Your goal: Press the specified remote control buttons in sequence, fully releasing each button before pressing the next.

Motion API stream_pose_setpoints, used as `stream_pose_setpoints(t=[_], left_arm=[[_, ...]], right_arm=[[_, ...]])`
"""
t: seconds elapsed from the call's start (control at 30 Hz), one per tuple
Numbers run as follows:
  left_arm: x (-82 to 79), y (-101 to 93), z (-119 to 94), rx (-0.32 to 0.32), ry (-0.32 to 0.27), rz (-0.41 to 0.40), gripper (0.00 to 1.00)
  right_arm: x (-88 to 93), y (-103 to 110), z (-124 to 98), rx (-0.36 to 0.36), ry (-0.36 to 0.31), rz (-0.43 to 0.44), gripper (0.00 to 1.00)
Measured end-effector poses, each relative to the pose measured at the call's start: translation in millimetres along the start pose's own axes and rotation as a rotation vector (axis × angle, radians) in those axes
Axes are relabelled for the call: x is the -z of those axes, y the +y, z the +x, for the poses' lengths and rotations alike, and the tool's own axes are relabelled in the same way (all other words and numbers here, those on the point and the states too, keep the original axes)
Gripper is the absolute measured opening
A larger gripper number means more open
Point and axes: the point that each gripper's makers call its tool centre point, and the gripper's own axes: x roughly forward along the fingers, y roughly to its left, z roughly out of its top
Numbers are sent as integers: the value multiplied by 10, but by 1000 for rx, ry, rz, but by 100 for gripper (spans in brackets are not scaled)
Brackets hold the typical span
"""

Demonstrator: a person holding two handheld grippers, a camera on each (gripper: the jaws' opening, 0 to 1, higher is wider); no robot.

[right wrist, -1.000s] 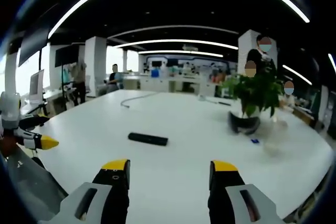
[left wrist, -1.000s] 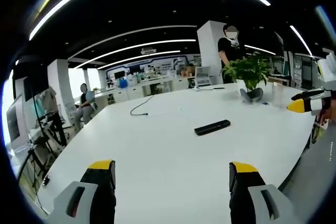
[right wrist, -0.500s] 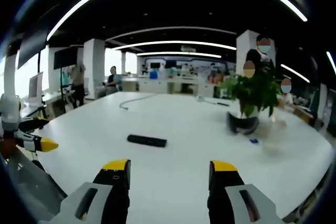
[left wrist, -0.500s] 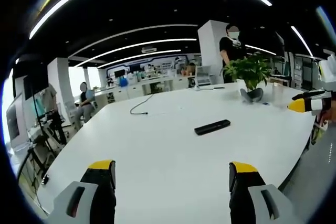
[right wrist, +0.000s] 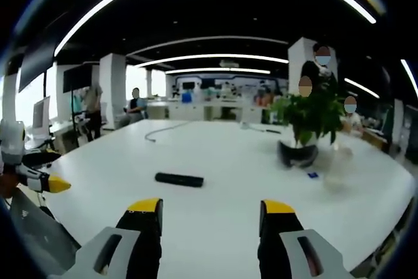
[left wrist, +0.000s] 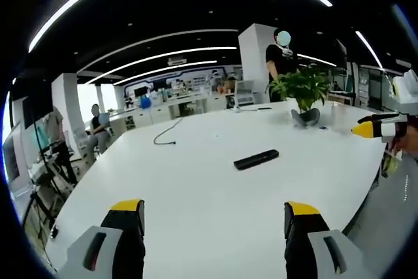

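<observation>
1. My left gripper [left wrist: 212, 227] hangs above the near part of the white table [left wrist: 196, 187], jaws wide apart, gripping nothing.
2. My right gripper [right wrist: 212, 223] is equally spread and empty.
3. The black remote [left wrist: 256, 159] lies flat mid-table, well ahead of both grippers.
4. A potted plant [right wrist: 310, 122] stands farther back, right of the remote.

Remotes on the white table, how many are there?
1. The black remote lies flat near the middle of the table, ahead of both grippers, with the potted plant farther back. Nothing seems to hide another.
</observation>
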Motion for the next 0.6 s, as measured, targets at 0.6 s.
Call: stream_pose_setpoints(t=[0.6], left_arm=[[-796,-237,747,206,-1,207,85]], right_arm=[[-9,5,-11,-11,-4,16,55]])
